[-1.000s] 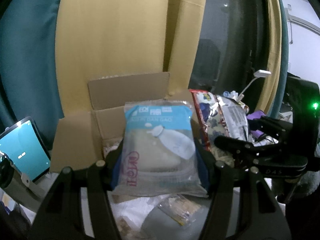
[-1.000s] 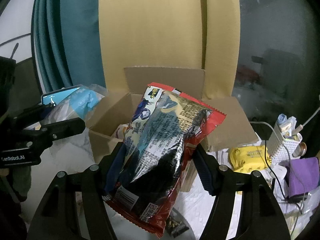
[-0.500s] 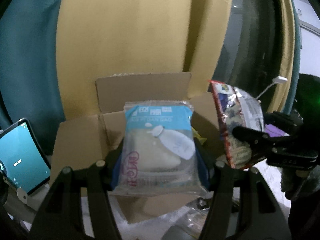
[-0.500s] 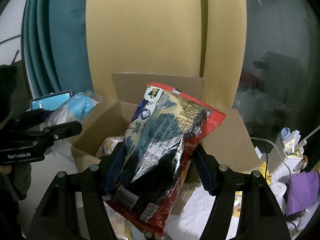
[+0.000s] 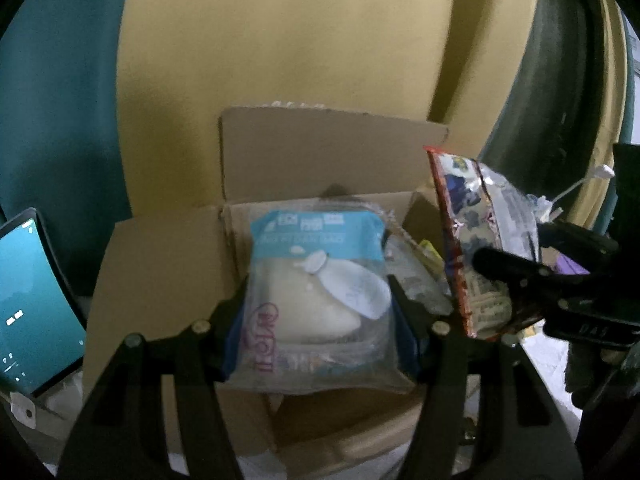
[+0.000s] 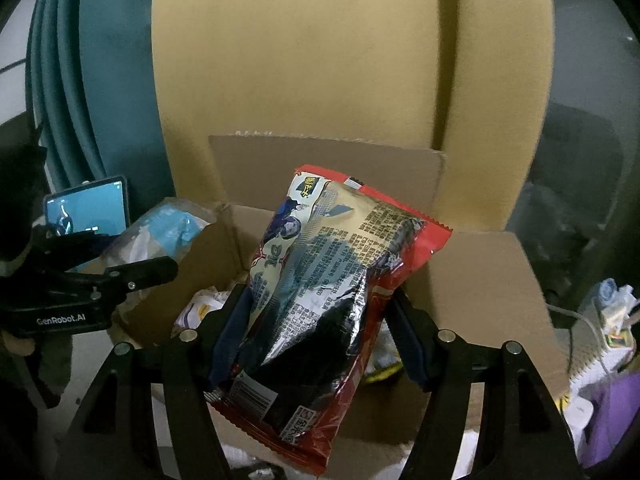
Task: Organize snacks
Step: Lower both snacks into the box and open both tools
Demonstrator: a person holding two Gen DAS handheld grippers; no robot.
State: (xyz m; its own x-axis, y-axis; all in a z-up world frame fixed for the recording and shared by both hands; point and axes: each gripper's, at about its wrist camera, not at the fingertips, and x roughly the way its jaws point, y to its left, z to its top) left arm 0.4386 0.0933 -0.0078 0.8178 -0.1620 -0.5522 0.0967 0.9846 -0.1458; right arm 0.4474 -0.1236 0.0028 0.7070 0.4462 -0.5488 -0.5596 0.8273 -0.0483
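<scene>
My left gripper (image 5: 320, 312) is shut on a clear bread packet with a blue top (image 5: 316, 292), held upright over the open cardboard box (image 5: 160, 280). My right gripper (image 6: 320, 320) is shut on a red and silver snack bag (image 6: 320, 300), also above the box (image 6: 480, 280). In the left wrist view the snack bag (image 5: 480, 248) and right gripper (image 5: 516, 268) show at the right. In the right wrist view the bread packet (image 6: 168, 232) and left gripper (image 6: 132, 268) show at the left. Other packets lie inside the box (image 6: 200, 308).
A lit phone (image 5: 28, 300) stands on a holder left of the box. Yellow and teal curtains (image 5: 280, 60) hang right behind it. A white charger with cables (image 6: 608, 320) and a purple item (image 6: 616, 420) lie to the right.
Both grippers have carried their packets forward toward the box; it looms larger and now sits under them. The snack bag moved further right in the left wrist view.
</scene>
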